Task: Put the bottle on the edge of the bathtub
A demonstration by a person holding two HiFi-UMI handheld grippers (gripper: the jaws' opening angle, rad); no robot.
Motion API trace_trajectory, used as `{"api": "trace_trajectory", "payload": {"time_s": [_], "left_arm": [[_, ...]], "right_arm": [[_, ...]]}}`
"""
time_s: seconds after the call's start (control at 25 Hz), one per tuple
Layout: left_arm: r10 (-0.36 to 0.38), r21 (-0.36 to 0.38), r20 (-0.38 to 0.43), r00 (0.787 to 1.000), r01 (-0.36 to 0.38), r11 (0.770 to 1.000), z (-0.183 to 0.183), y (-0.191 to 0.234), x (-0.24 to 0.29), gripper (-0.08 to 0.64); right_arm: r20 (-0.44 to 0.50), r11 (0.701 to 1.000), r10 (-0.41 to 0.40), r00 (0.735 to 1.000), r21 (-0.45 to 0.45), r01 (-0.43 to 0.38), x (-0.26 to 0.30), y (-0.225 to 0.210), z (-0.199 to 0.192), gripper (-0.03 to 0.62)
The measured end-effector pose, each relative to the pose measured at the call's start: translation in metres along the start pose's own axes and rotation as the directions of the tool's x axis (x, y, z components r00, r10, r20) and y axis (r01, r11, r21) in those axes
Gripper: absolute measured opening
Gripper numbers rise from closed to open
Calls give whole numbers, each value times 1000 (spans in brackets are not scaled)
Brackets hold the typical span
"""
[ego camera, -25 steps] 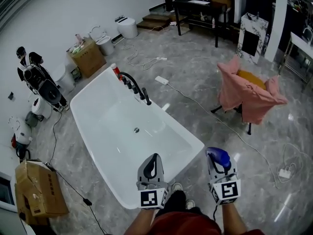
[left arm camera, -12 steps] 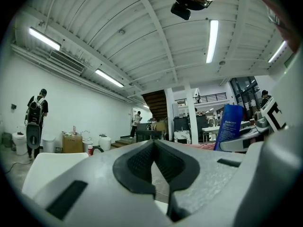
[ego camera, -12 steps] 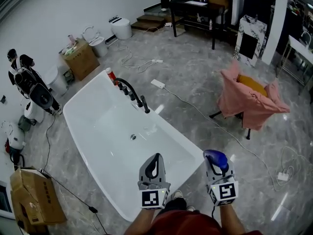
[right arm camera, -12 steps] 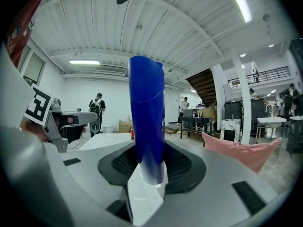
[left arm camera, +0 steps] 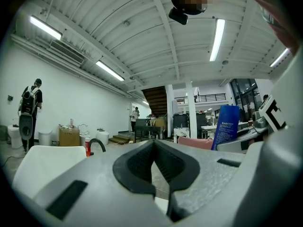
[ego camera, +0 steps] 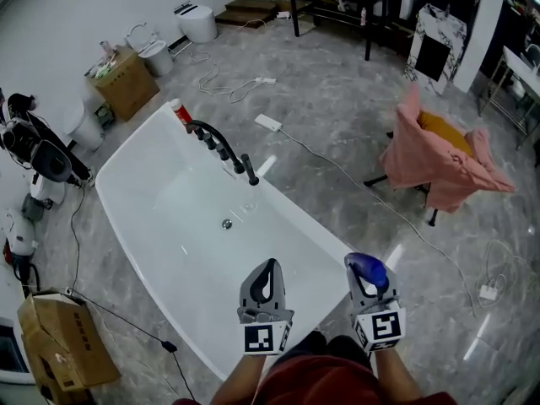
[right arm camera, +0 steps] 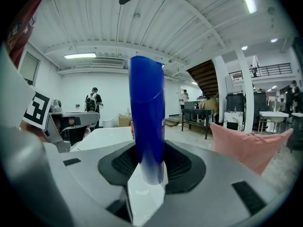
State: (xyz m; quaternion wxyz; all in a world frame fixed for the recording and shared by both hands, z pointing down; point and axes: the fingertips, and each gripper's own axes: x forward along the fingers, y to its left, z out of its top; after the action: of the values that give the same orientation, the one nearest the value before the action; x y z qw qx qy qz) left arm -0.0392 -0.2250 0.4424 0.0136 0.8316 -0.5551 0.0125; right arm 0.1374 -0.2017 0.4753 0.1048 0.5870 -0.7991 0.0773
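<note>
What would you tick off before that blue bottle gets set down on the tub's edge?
1. Bottle clamped in the right gripper's jaws: ok.
2. Bottle standing upright in that grip: ok.
3. Left gripper empty, jaws together, off to the bottle's side: ok.
4. Bathtub rim nearest the grippers bare: ok.
5. Faucet far enough along the rim: ok.
6. Bottle over the rim: not ok, the head view shows it just outside the near corner.
</note>
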Motion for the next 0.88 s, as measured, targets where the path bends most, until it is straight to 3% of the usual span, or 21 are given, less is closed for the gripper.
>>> {"api": "trace_trajectory", "payload": {"time_s": [0.56,0.88], "left_arm": [[-29,-27,-55,998,28,999,-69,33,63,5],[-5,-39,-92,996,1,999,-113,47,105,5]], "right_arm": [[-68,999,8,998,43,-5,99,8,-49,152],[-163,996,55,985,78,-43,151,5,-112,152]]}}
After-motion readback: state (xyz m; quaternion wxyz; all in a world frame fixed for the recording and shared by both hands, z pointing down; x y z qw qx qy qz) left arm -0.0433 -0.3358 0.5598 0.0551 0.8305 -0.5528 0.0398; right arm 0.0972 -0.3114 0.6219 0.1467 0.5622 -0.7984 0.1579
